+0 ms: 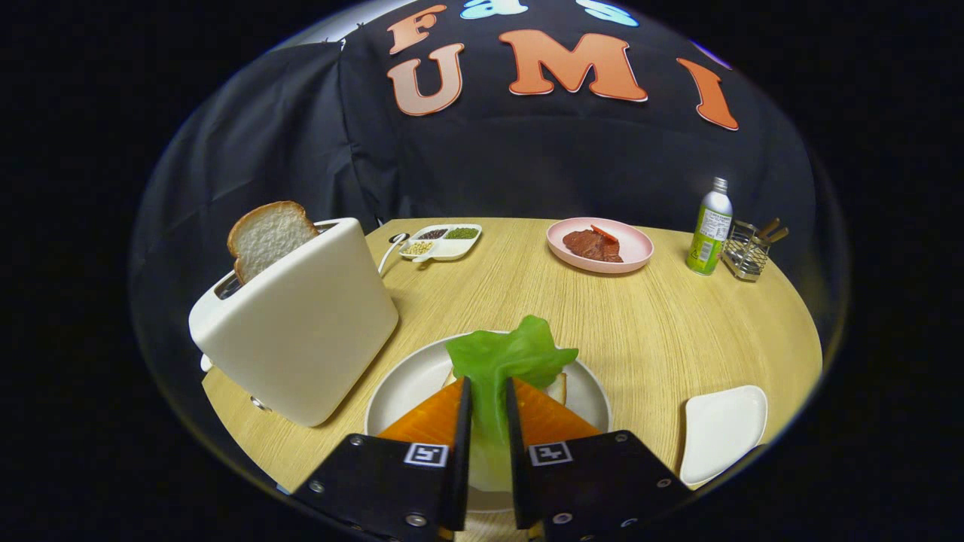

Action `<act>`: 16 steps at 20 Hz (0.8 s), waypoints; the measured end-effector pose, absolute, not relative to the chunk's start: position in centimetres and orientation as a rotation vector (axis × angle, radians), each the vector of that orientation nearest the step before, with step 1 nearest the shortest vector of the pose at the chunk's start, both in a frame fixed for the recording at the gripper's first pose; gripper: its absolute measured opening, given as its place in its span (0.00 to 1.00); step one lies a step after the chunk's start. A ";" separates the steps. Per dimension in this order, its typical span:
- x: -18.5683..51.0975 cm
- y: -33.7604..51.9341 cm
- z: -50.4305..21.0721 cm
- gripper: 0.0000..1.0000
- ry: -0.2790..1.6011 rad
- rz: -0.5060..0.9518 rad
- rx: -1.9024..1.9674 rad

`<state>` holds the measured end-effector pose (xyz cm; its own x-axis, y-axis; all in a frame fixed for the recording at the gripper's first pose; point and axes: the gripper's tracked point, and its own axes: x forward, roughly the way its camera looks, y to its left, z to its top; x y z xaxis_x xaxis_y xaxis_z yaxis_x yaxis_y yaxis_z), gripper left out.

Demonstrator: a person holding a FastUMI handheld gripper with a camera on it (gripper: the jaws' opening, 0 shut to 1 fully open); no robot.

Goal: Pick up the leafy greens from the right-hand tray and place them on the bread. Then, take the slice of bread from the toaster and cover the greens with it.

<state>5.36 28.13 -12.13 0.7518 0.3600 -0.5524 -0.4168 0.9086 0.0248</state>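
Note:
My gripper [488,391] is shut on the leafy greens [512,355], a pale green leaf whose stem runs back between the two fingers. The leaf hangs over a round white plate [407,388] just ahead of the fingers. A slice of bread [559,387] lies on that plate, mostly hidden under the leaf and the fingers. To the left stands a white toaster [301,324] with a second slice of bread [267,237] sticking up out of its slot. A white tray [721,429] lies to the right of the fingers with nothing on it.
Far across the wooden table [663,331] sit a pink plate [633,245] with reddish meat slices, a divided white dish [440,242] of beans, a green bottle [709,226] and a wire holder [745,252] with utensils.

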 end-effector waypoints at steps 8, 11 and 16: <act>5.6 27.4 -9.0 0.86 0.509 0.369 -0.100; 5.4 27.8 -6.7 0.98 0.464 0.351 -0.123; 4.5 30.5 -2.3 0.98 0.398 0.366 -0.125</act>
